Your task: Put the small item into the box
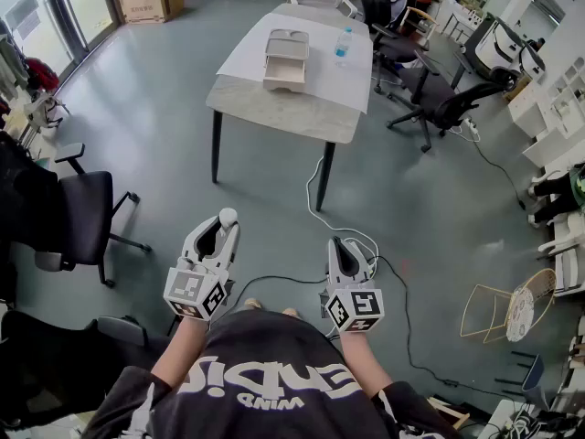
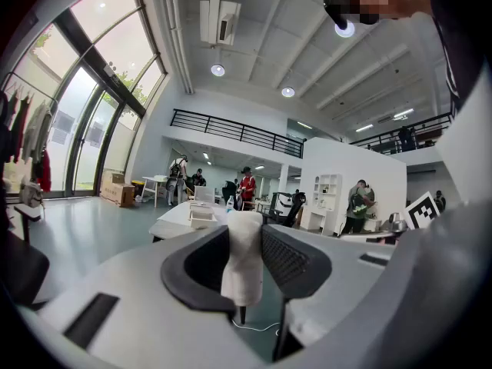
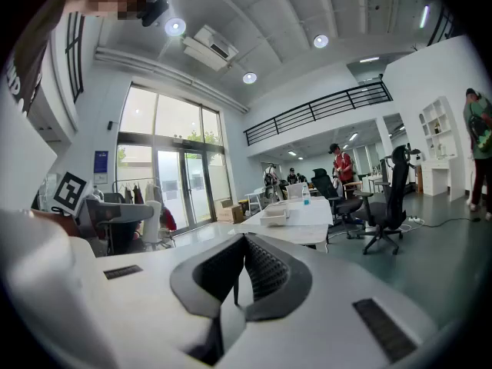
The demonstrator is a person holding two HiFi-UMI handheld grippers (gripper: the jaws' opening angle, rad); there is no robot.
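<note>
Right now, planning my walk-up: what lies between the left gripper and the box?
Head view: bare grey floor, then tabletop, between left gripper and box; a white cable trails just right of that line.

Light: bright, even daylight throughout.
Sources: tall windows [image 2: 84, 129] to the left of my left jaws; glazed doors [image 3: 165, 183] to the left of my right jaws; round ceiling lamps [image 2: 217, 70] high above both pairs, each blown out with a glare halo.
Reflections: the floor [image 1: 155, 126] far ahead of my jaws carries a pale window sheen.
Focus: my own jaws, and the small item [image 2: 242, 260] between the left pair, are soft-edged; the room beyond is clearer.
Edges: heavy fisheye bend, dark vignetted corners.
</note>
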